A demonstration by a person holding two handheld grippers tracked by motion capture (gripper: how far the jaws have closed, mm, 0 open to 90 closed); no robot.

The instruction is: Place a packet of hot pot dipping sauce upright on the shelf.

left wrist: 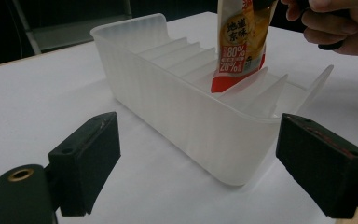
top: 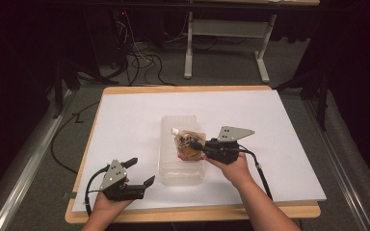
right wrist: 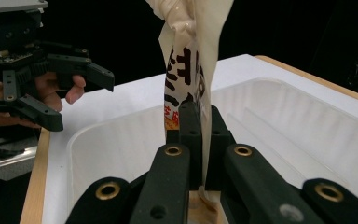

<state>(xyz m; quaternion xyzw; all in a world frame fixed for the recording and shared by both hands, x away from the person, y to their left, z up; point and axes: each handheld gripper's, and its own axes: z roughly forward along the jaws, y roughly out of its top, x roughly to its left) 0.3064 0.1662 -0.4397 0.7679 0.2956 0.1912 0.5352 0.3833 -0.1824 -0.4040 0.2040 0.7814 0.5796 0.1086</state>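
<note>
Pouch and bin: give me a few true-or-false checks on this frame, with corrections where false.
1. The right gripper is shut on the pouch. True.
2. The left gripper holds the bin. False: its jaws are open and apart from the bin, holding nothing.
3. The pouch's lower end is inside the bin, among the dividers. True.
4. The bin stands on bare wood. False: it stands on the white sheet that covers the table.
5. The pouch lies flat. False: it hangs upright.
</note>
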